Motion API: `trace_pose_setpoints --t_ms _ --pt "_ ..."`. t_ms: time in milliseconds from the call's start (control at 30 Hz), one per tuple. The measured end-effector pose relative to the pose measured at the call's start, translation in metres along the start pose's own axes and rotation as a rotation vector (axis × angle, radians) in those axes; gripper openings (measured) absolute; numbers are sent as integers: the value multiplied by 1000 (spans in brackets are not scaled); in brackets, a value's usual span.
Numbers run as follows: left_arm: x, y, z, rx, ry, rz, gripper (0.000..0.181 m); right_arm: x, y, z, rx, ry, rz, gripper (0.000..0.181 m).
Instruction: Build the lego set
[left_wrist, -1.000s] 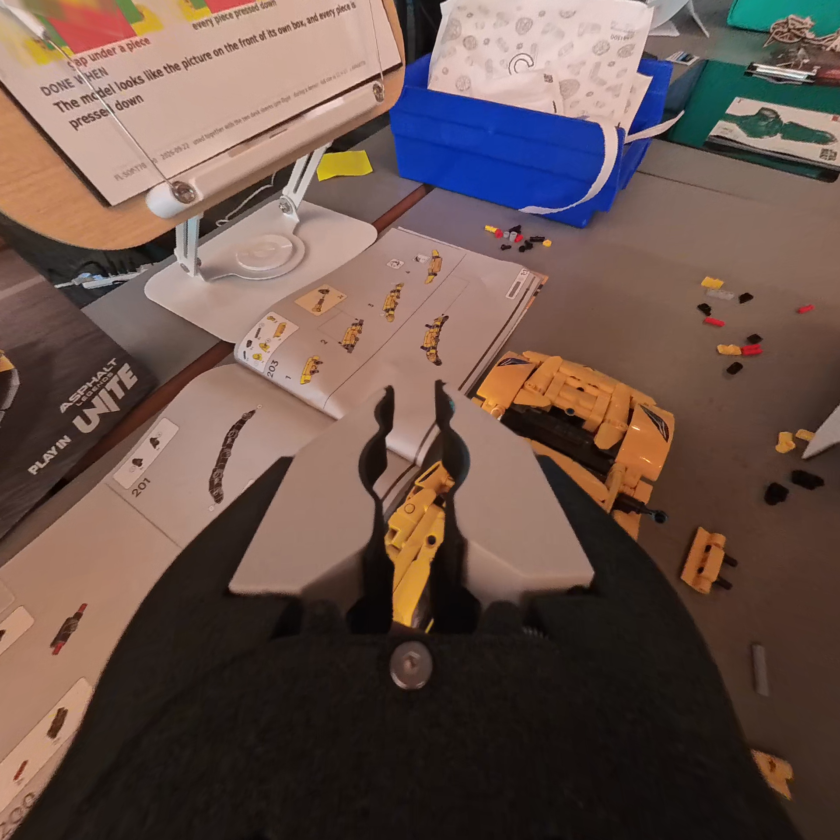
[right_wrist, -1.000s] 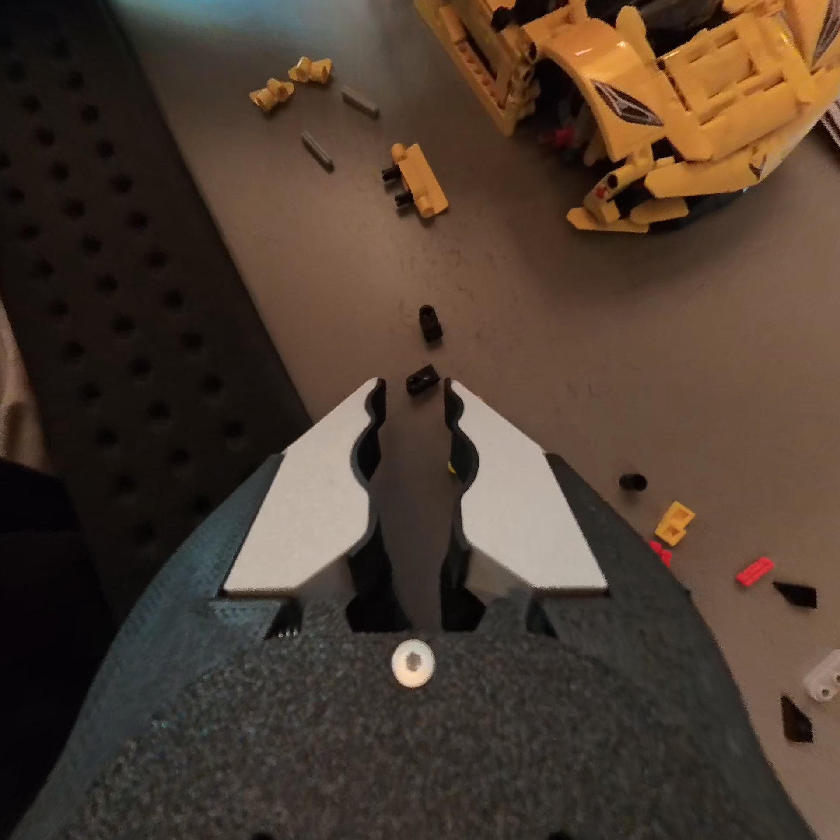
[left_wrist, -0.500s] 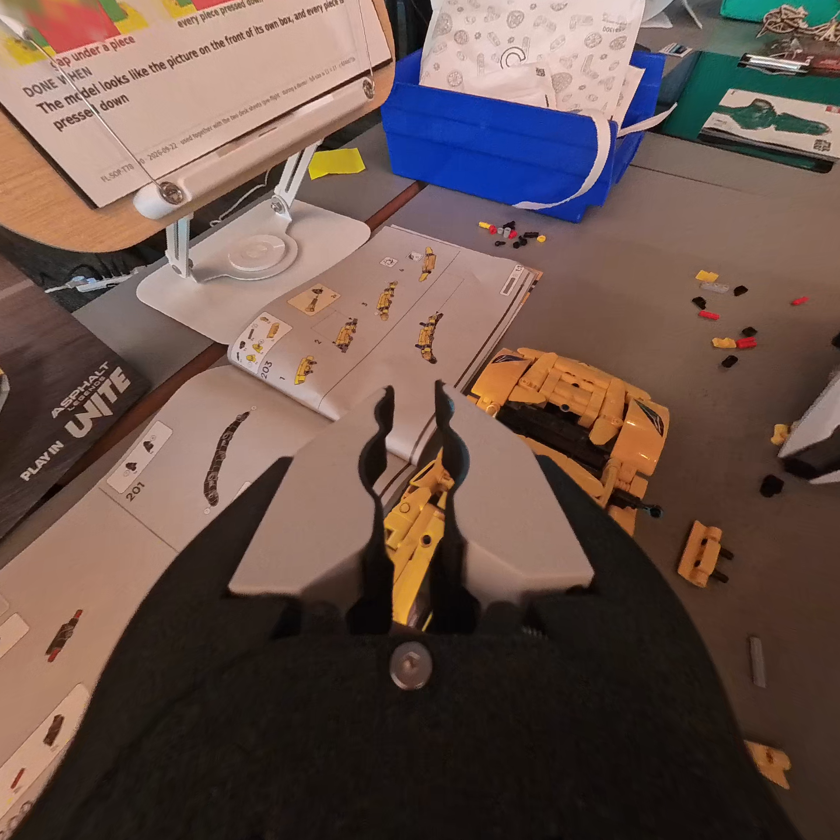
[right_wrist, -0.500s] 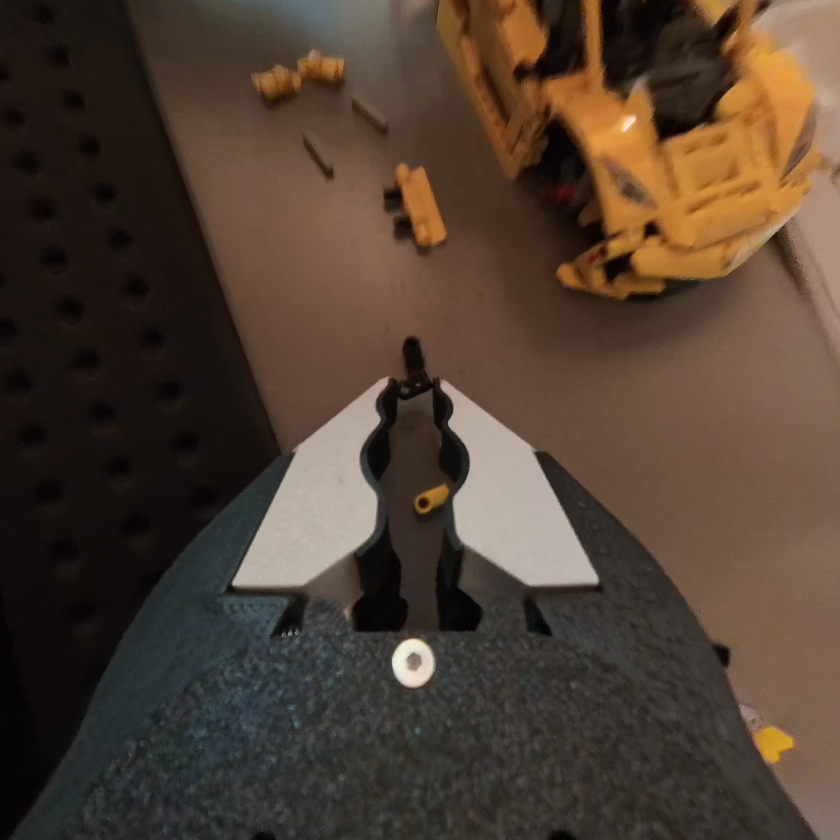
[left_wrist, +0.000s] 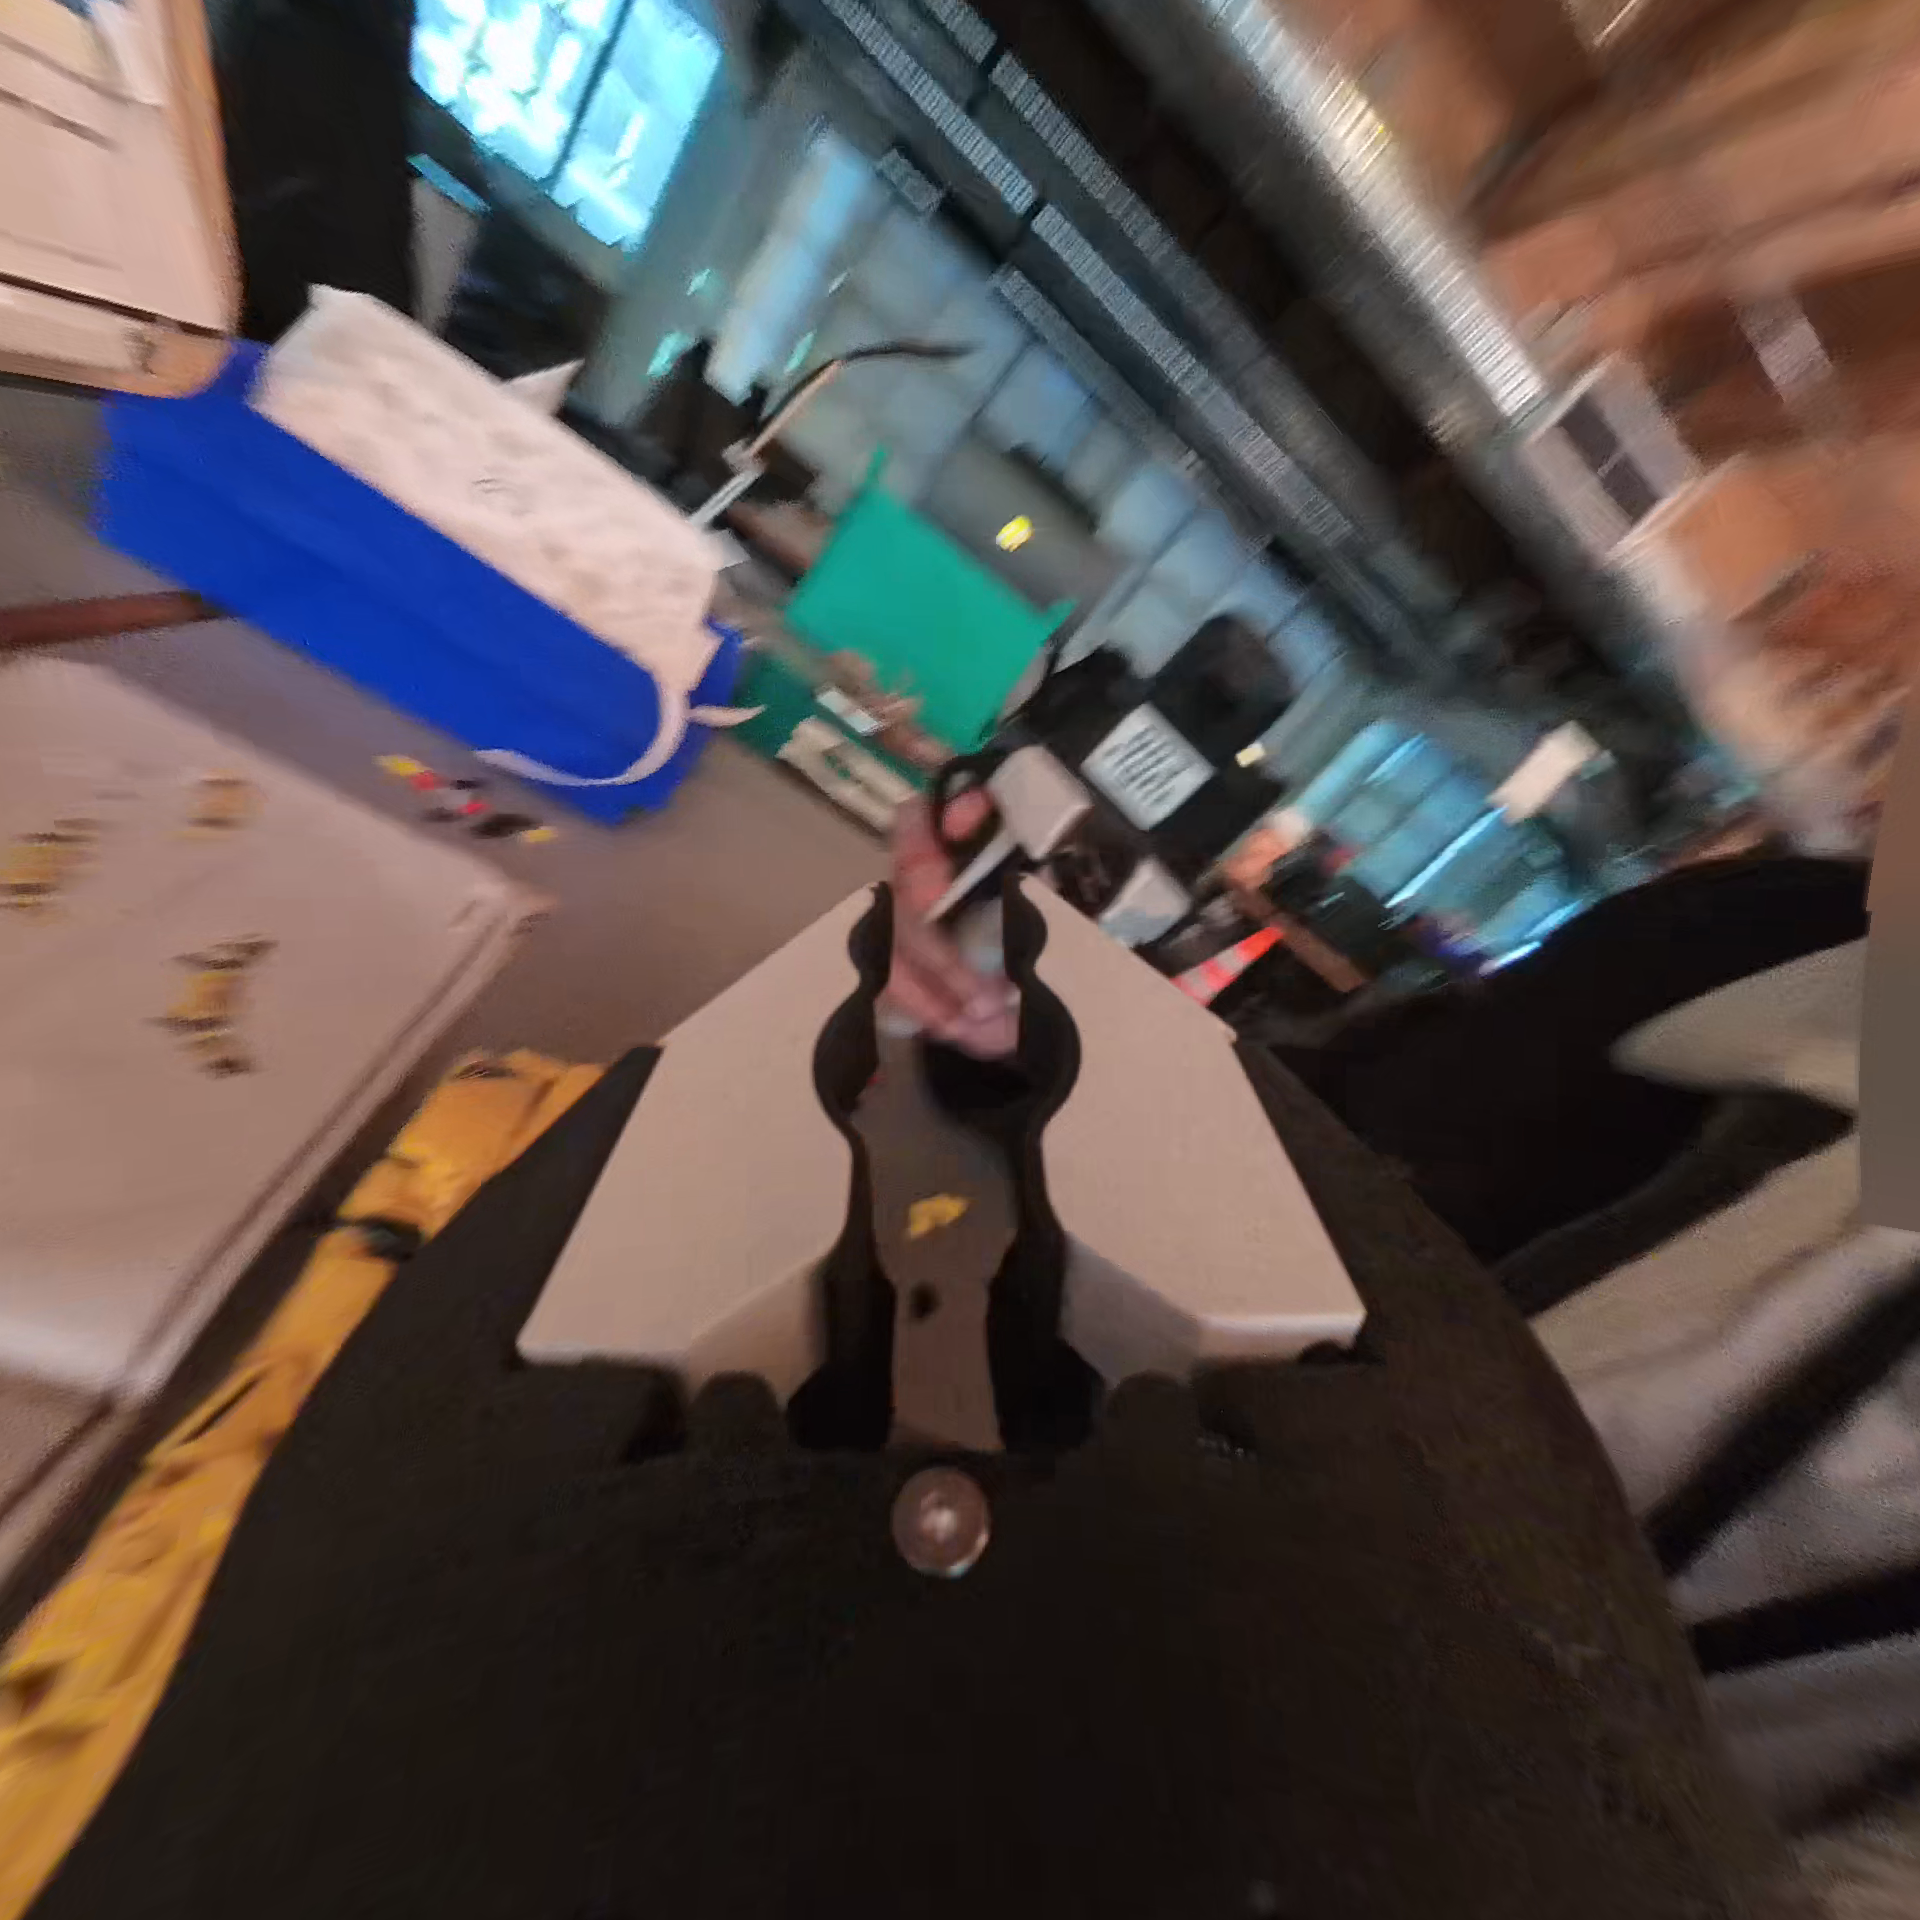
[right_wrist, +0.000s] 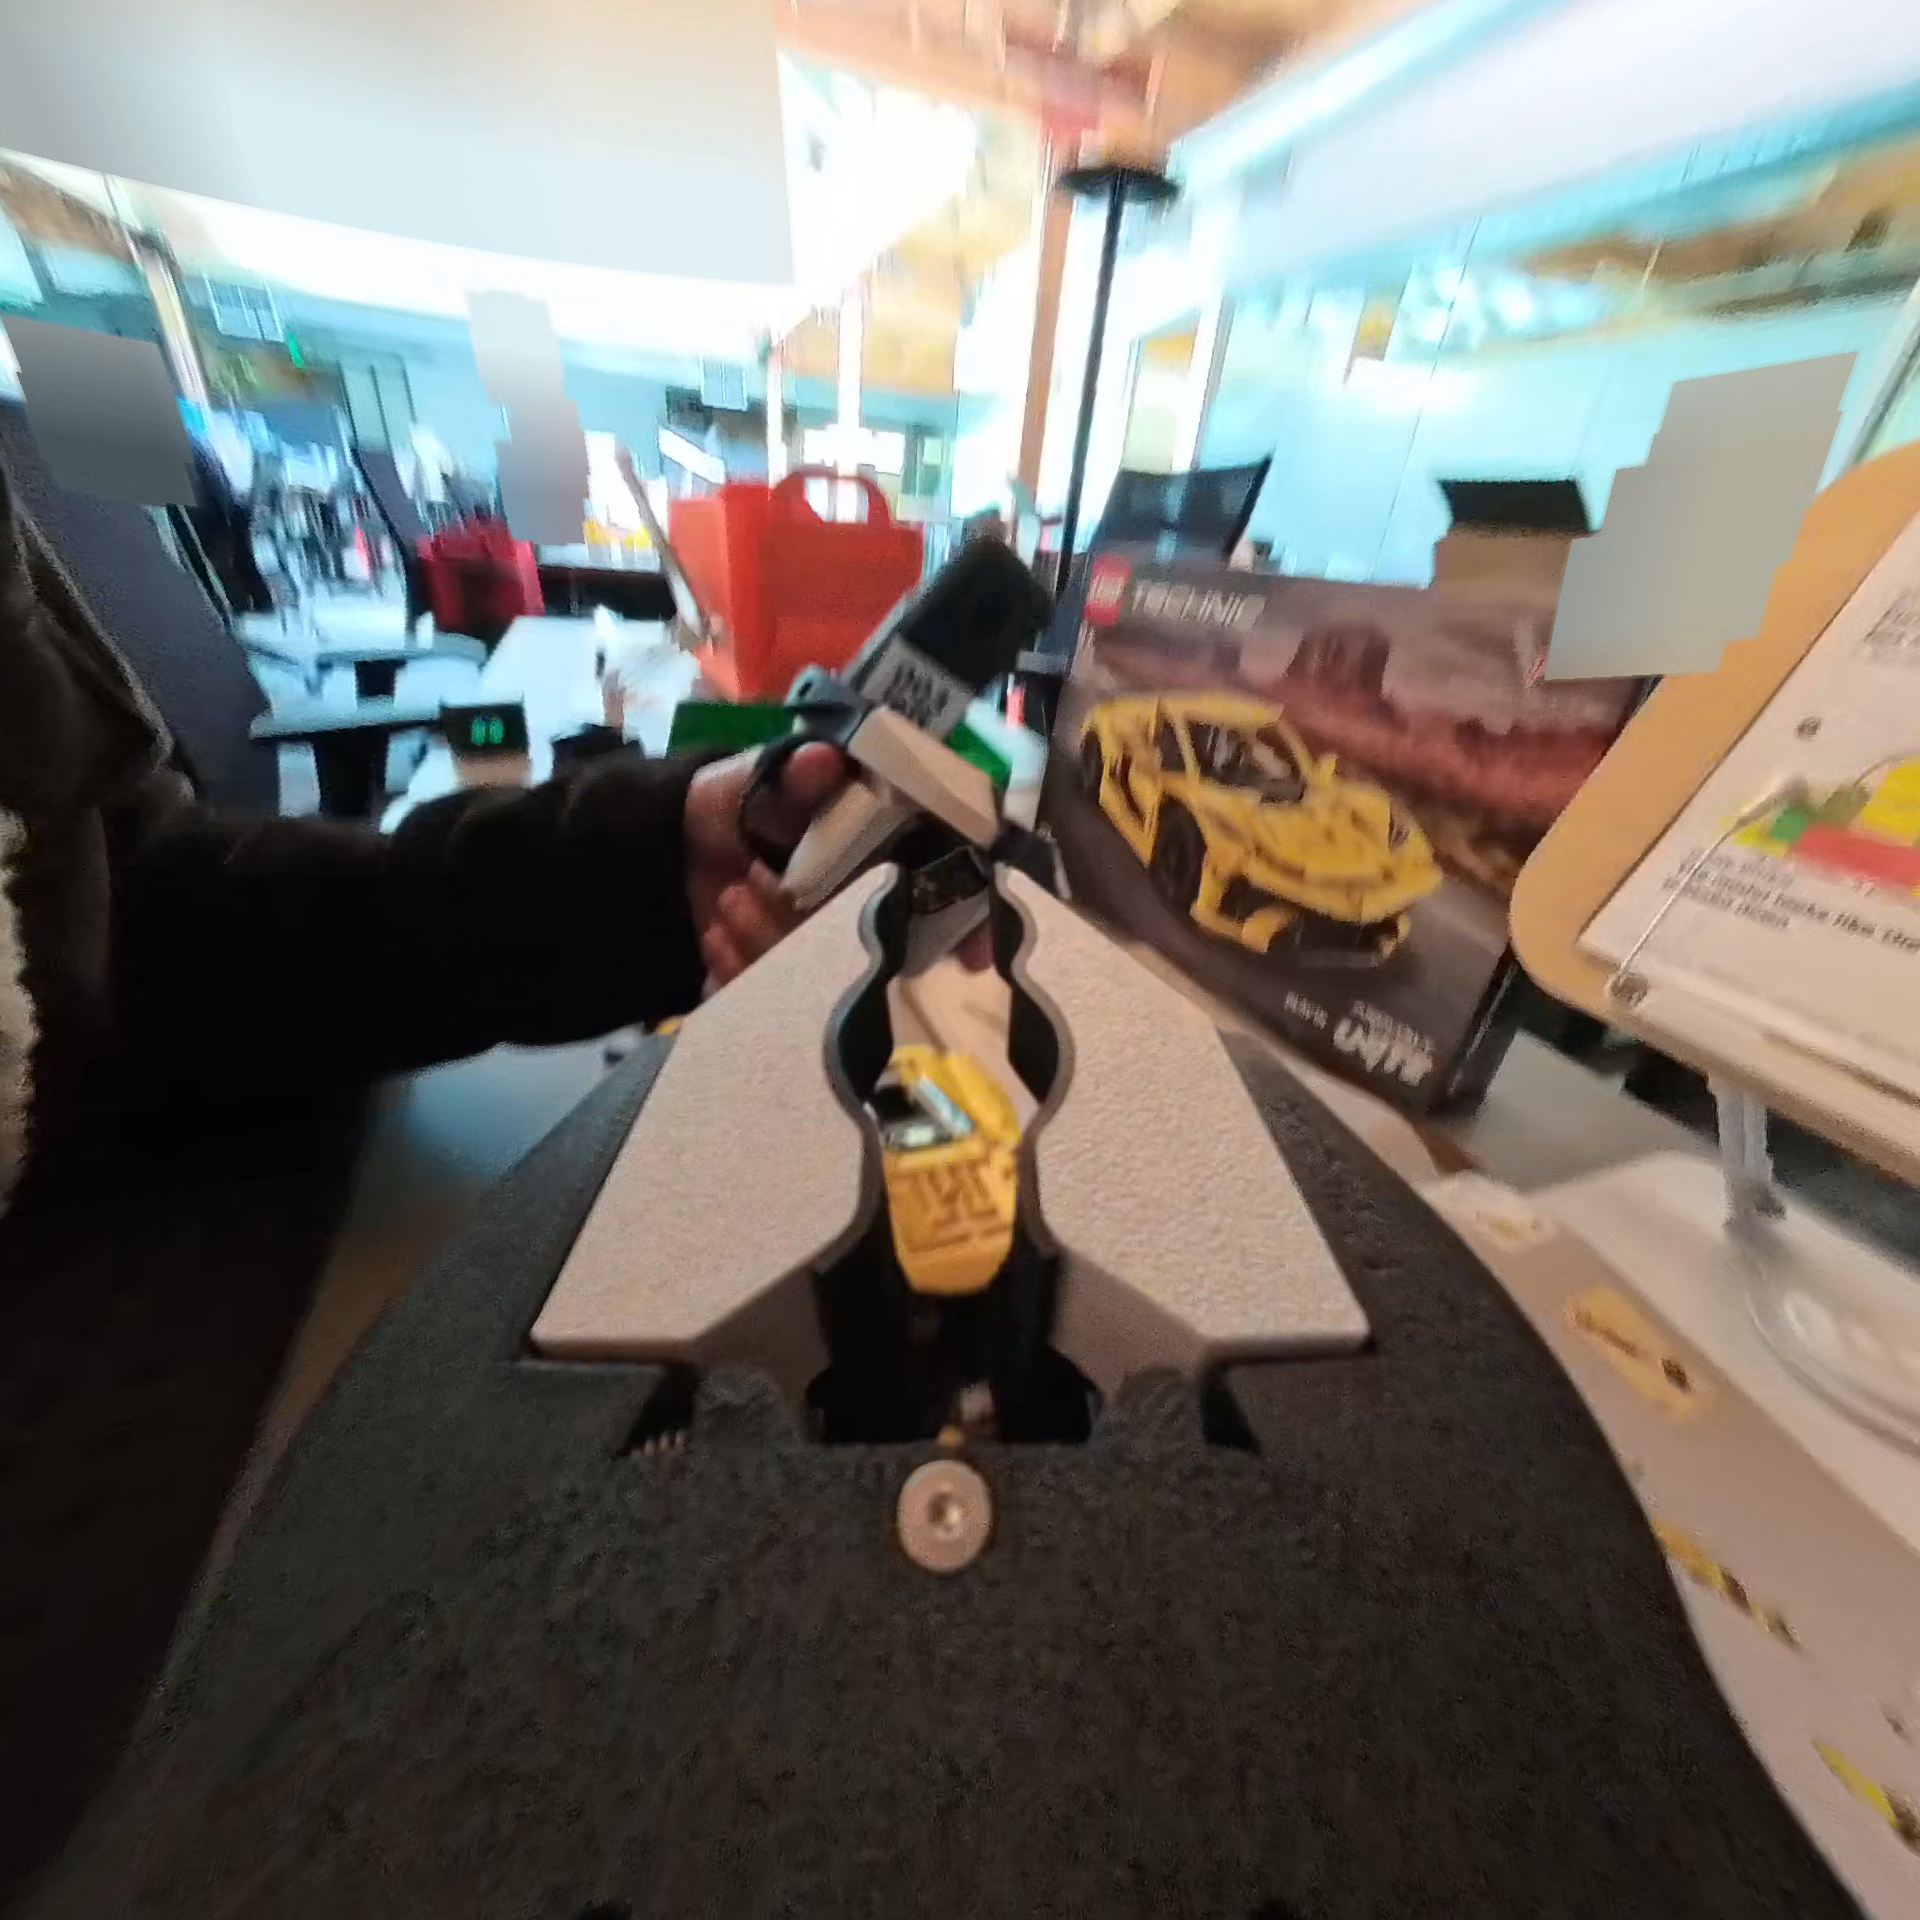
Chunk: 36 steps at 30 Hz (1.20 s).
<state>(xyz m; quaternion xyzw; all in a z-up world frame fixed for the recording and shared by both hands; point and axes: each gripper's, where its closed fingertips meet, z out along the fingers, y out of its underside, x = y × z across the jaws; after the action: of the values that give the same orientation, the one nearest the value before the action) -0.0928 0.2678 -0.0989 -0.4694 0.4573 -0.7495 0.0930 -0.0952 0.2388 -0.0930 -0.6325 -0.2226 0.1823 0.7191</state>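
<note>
Once both grippers had swung upward to face each other, the right gripper (right_wrist: 945, 896) stayed clenched on a small black piece (right_wrist: 948, 881). Blur hid the left gripper's (left_wrist: 948, 920) grip. The yellow car (right_wrist: 948, 1174) sat below, probably awaiting that piece.

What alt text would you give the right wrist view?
The right gripper pinches a small black piece above a yellow Lego car, facing a black-sleeved hand. The set's box stands behind, at right.
</note>
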Motion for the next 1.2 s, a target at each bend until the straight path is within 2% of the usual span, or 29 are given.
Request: trace_pose_setpoints --t_ms 67,233,400,567,833,933,1033,1200 --pt "1 -2 0 26 42 -67 21 9 3 5 78 45 -44 15" --pt "7 14 7 -34 130 -176 24 8 21 6 59 144 -227 15" --pt "19 28 15 -94 222 -238 24 1 19 8 75 103 -201 15" --pt "16 28 17 -87 213 -251 10 -5 19 7 95 59 -163 14" --pt "24 28 18 -73 260 -259 8 -11 13 7 139 -3 -83 14" --pt "12 30 20 -74 196 -265 8 -4 21 6 86 28 -112 15" --pt "-3 39 20 -129 94 -242 7 5 38 4 -53 78 -217 23" --pt "-13 52 20 -216 -10 -200 7 4 57 2 -204 95 -350 26"
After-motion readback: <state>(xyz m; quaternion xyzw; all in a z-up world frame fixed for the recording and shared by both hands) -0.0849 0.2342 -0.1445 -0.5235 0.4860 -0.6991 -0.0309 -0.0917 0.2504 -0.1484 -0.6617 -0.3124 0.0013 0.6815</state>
